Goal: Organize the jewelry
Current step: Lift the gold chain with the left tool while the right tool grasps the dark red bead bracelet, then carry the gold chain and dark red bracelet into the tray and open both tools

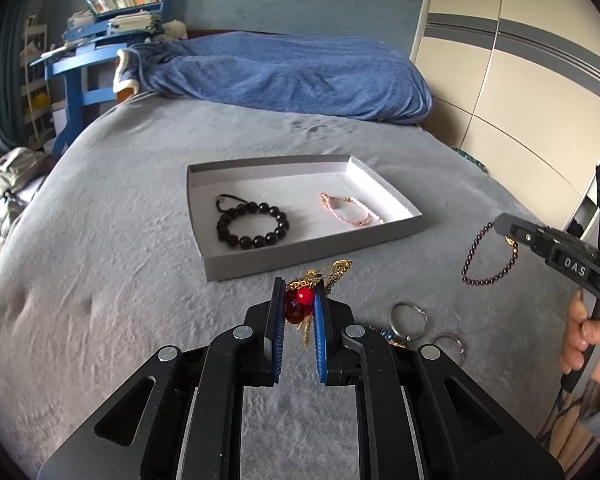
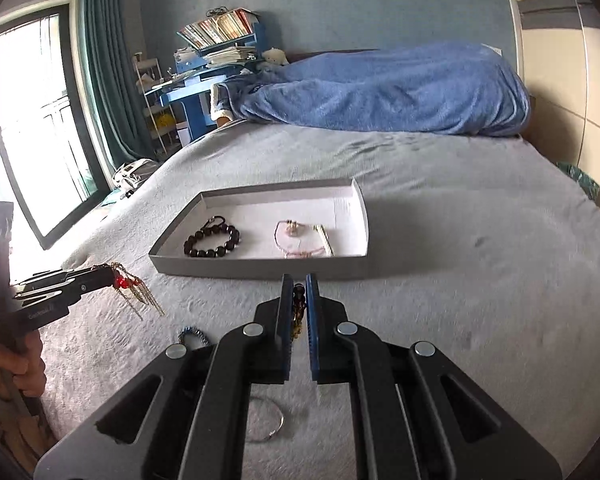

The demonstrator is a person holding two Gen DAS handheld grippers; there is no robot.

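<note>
Left wrist view shows a big bed with a grey cover (image 1: 120,240), and a blue blanket (image 1: 284,76) is bunched up at its far end. On the grey cover sits a flat grey tray (image 1: 414,226) with a white inside. Two things lie in the tray. On the left side is a ring of big round black beads (image 1: 253,225) with a dark cord at the top. On the right side is a thin pink and white bracelet (image 1: 350,210).

Just in front of the tray, the left gripper (image 1: 298,298) has its jaws pinching a red bead piece with gold chains (image 1: 305,297). The gold chains hang down like little tassels in the right wrist view.

Off to the right, the right gripper (image 1: 500,226) is held up in a hand (image 1: 592,340). Its jaws are pressed onto a thin string of tiny dark purple beads (image 1: 486,258), which hangs in a loop above the cover.

On the cover near the grippers lie two thin silver rings (image 1: 409,317) and a small blue beaded band (image 2: 194,336).
</note>
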